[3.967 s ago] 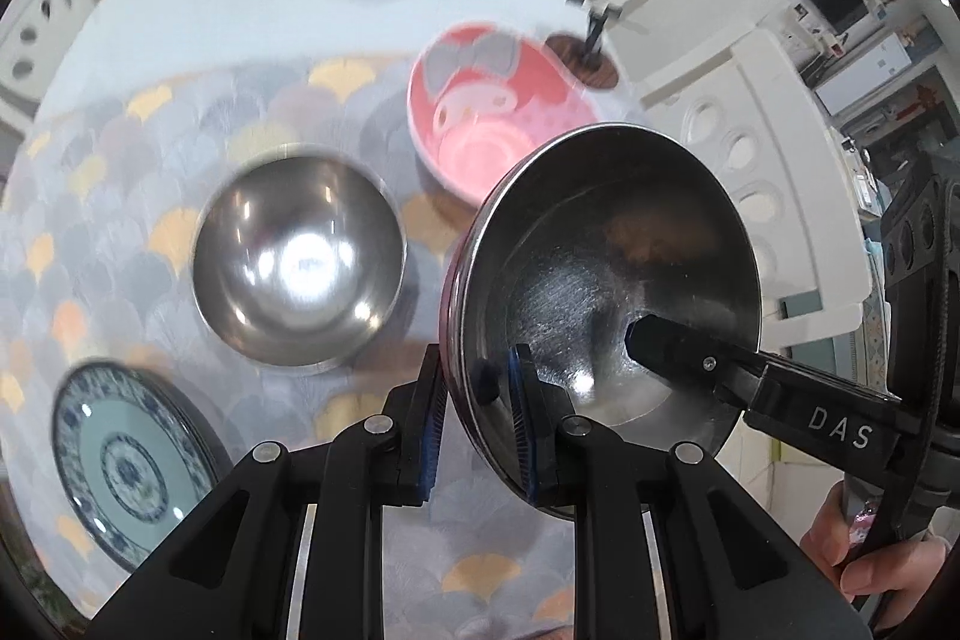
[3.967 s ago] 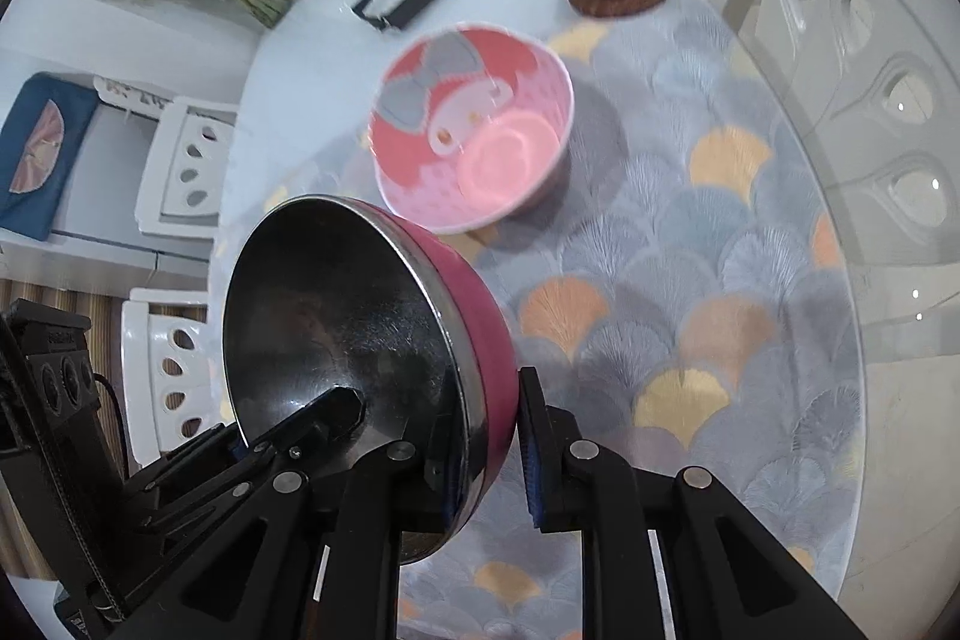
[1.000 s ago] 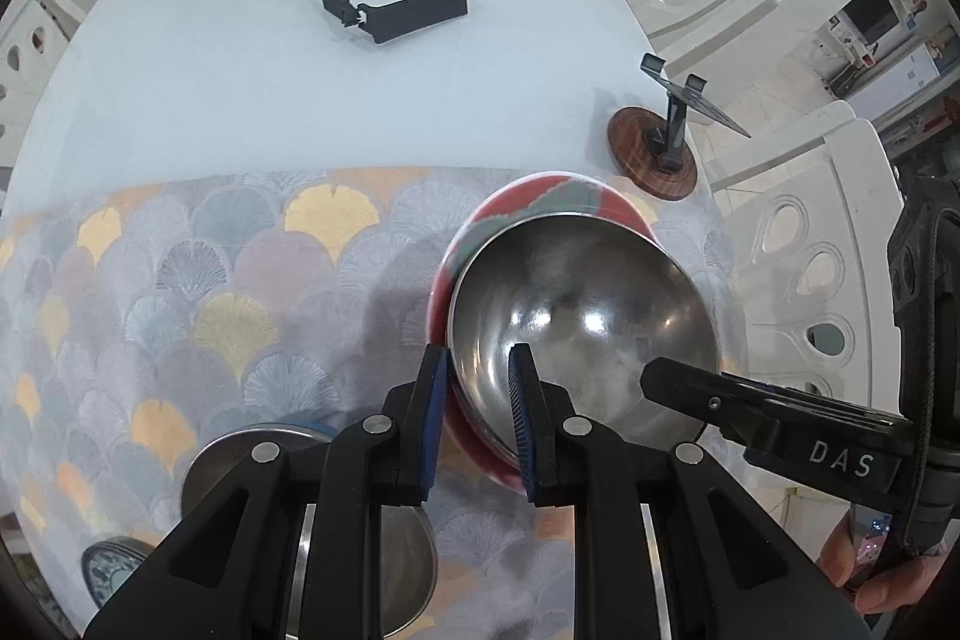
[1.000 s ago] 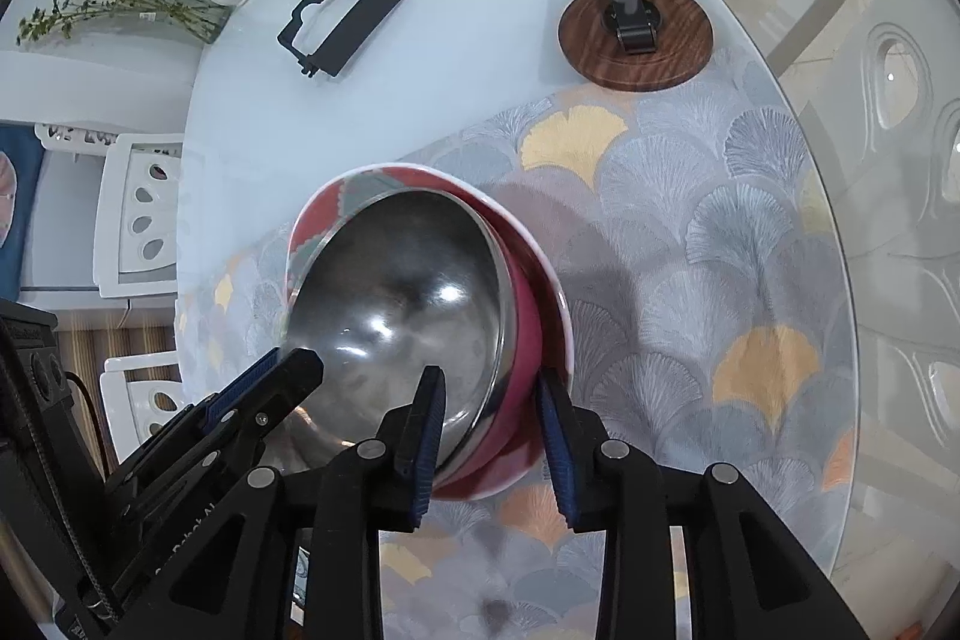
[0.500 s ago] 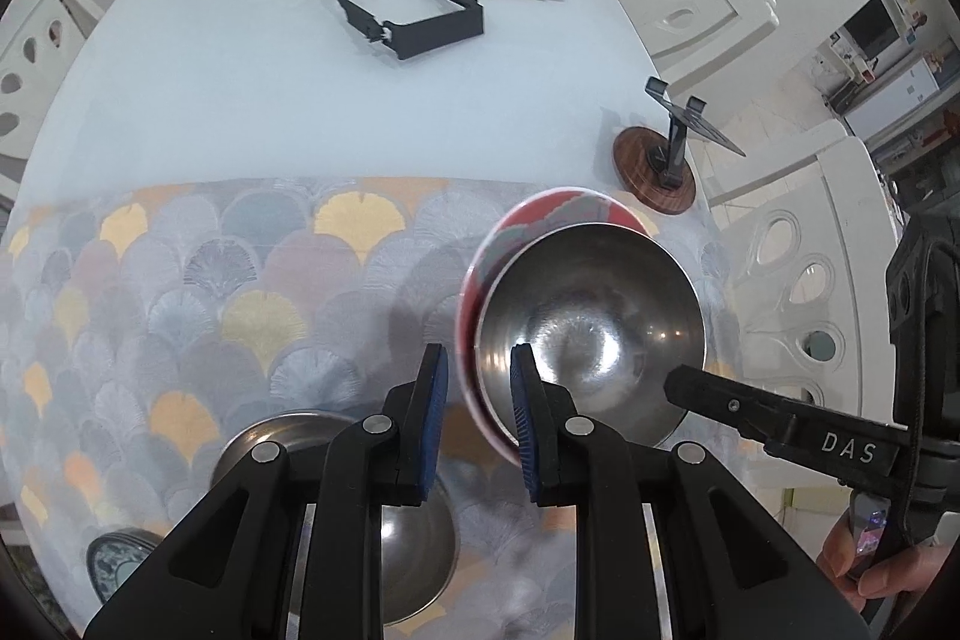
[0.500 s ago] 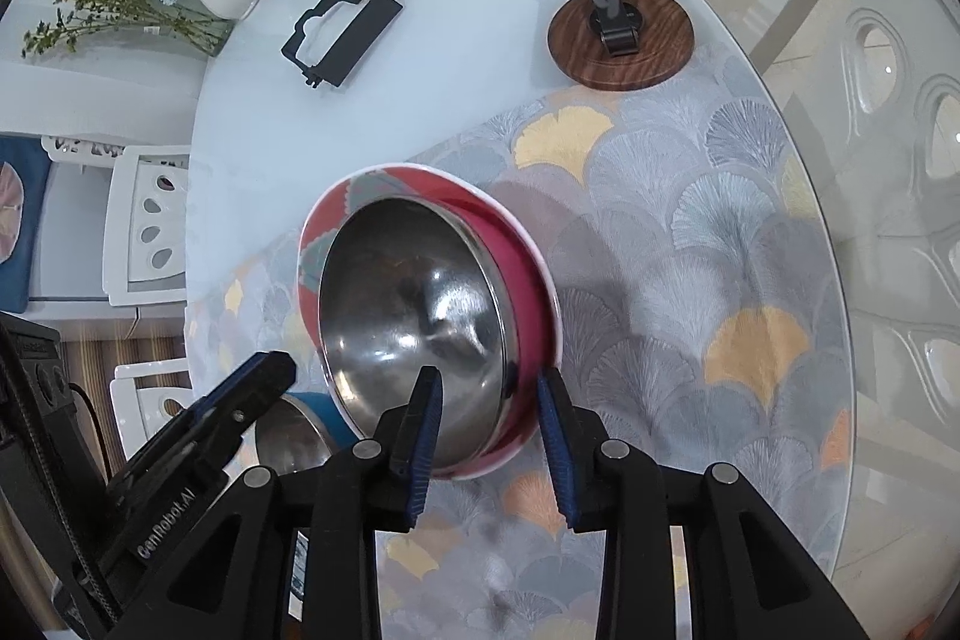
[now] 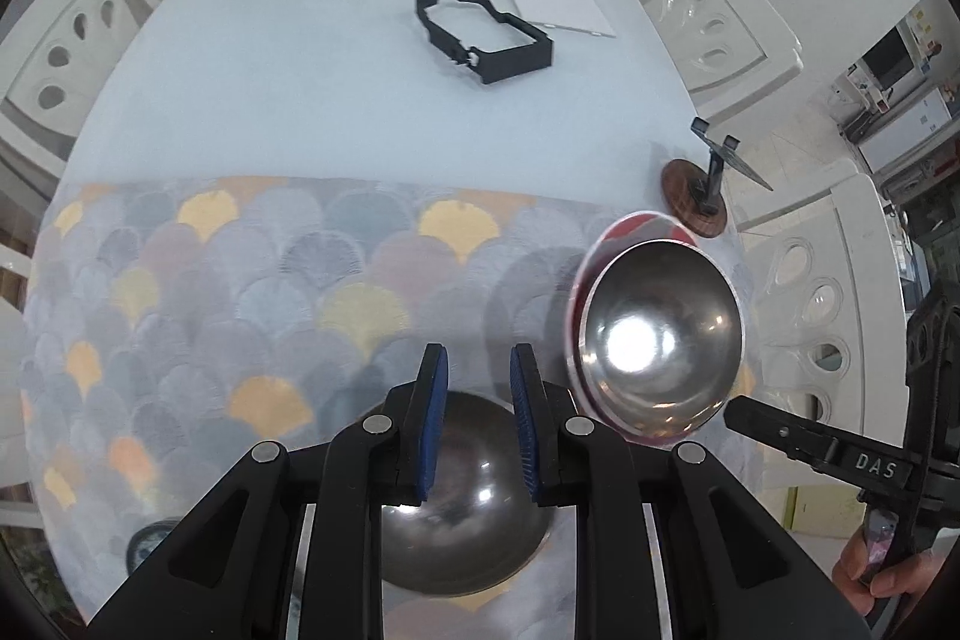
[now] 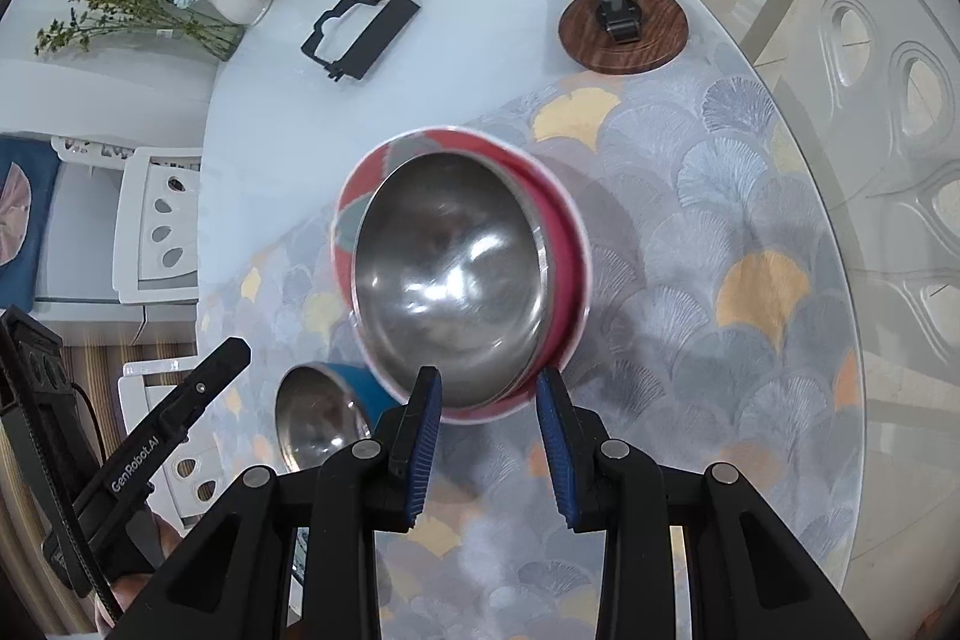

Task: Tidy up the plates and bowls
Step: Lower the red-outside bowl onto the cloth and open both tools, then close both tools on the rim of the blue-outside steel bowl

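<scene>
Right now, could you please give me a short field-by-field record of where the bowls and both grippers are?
nested bowl: steel bowl with magenta outside sits inside the pink cartoon bowl, on the patterned mat
loose bowl: second steel bowl, blue outside, on the mat, apart from the stack
plate: patterned plate, only an edge visible
left gripper: open, empty, above the loose bowl
right gripper: open, empty, just short of the stack
background: black frame, stand on wooden base
</scene>
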The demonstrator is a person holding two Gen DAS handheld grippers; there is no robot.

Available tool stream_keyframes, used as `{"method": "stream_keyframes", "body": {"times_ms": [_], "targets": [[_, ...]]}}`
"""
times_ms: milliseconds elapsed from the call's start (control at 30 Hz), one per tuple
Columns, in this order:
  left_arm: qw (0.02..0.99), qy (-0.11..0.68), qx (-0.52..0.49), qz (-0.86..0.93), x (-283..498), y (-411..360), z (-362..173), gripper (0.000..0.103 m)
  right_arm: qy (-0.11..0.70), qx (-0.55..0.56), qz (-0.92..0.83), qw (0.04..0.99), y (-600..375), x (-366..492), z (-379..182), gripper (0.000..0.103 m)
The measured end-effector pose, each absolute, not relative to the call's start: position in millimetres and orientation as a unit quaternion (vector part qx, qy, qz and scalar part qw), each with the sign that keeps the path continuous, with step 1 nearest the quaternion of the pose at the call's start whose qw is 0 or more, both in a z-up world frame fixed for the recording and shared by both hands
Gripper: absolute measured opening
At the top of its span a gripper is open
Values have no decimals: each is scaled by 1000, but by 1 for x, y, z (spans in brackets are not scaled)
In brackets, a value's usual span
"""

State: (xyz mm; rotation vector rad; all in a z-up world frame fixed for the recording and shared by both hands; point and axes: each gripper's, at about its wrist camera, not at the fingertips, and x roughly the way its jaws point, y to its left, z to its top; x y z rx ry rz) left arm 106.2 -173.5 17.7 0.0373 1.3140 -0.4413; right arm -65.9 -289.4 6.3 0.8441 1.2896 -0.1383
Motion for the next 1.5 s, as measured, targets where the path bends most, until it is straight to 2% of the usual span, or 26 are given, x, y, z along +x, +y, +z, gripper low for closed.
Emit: {"method": "stream_keyframes", "body": {"times_ms": [167,300,433,633,700,767,833,1500], "targets": [[765,612,20,-200,103,-153,15,19,584,377,-59,716,-268,-66,12,31],[761,619,31,-194,101,-140,9,27,590,371,-49,716,-248,-65,14,32],[755,626,37,-192,101,-130,3,28,599,364,-46,712,-227,-65,11,38],[740,644,43,-190,103,-115,-10,34,614,358,-41,703,-200,-63,0,39],[736,649,47,-188,103,-111,-15,40,617,357,-40,700,-192,-61,-4,40],[735,651,51,-185,102,-107,-19,52,621,357,-39,697,-186,-59,-9,41],[734,651,48,-188,102,-102,-21,56,626,355,-38,693,-179,-57,-14,42],[694,688,48,-208,102,-105,-65,57,673,352,-31,650,-159,-44,-72,44]]}}
